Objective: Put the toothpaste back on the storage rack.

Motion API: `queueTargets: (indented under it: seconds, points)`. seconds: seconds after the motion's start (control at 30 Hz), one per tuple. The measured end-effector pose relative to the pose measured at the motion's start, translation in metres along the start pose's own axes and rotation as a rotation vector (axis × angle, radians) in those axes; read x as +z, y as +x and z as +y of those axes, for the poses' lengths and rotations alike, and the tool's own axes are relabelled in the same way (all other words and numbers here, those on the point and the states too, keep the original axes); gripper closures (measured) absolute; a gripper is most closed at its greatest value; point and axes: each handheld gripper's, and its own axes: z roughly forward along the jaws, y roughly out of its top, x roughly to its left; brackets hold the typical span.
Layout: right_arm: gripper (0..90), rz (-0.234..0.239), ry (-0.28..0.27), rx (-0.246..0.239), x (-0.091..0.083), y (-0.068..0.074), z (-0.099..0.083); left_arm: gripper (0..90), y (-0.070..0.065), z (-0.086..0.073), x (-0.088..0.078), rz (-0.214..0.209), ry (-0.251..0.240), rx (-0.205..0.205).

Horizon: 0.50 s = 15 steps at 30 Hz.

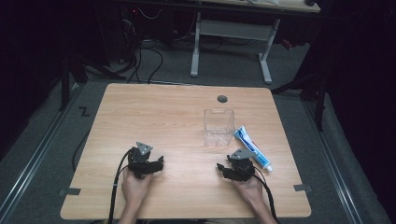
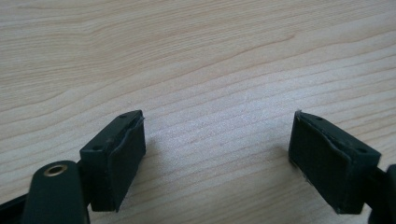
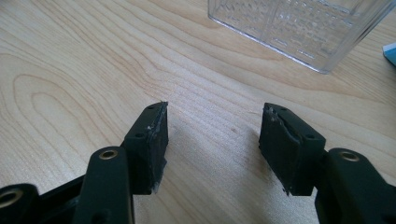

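A clear plastic box (image 1: 218, 127) stands upright on the wooden table (image 1: 154, 116), right of centre; its lower part shows as the clear box (image 3: 299, 28) in the right gripper view. A white and blue toothpaste tube (image 1: 252, 148) lies just right of it. My right gripper (image 1: 224, 169) rests low over the table below the box, open, with bare wood between its jaws (image 3: 212, 140). My left gripper (image 1: 156, 164) sits at the front left, held by a hand, also open over bare wood (image 2: 217, 154).
A dark round cable hole (image 1: 222, 98) is in the table near its far edge. Beyond the table stand a white desk frame (image 1: 233, 32) and cables on the grey floor. Metal rails run along both sides.
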Motion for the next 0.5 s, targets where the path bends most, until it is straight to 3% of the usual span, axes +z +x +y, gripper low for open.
queueTargets:
  seconds: [0.17, 0.5]
  points:
    - [42.9, 0.001, 0.000, -0.009, 0.0001, -0.0005, 0.0003, 19.1, 0.0000, 0.0000, -0.0001, -0.001, 0.001, 0.000]
    - [52.3, -0.012, -0.017, -0.006, -0.0085, -0.0005, -0.0011, 19.1, 0.0000, 0.0000, -0.0001, -0.002, 0.001, 0.000]
